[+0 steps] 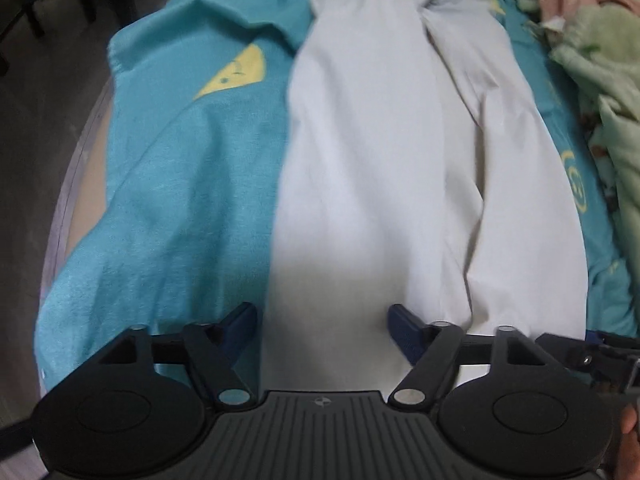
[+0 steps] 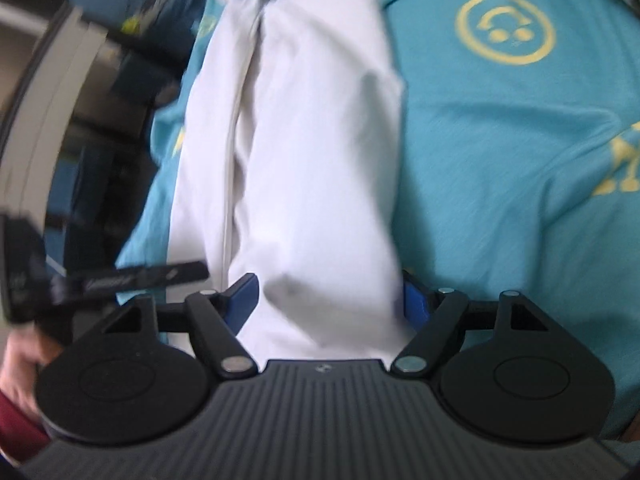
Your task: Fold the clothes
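While both tools stand wide, left tool (image 1: 322,330) and right tool (image 2: 326,300) holding nothing, the long white cotton garment (image 1: 380,160) lies along the teal-covered table (image 1: 168,184); pinch only its near hem, evenly.

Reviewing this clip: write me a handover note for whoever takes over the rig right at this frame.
Left gripper: open, over the near end of the white garment, gripping nothing.
Right gripper: open, jaws either side of the same garment's near end, not clamped.
The white garment lies lengthwise on a teal cloth; a green and pink pile sits aside.
Done: garment folded into a long strip.
Left: fold it across, then the pile.
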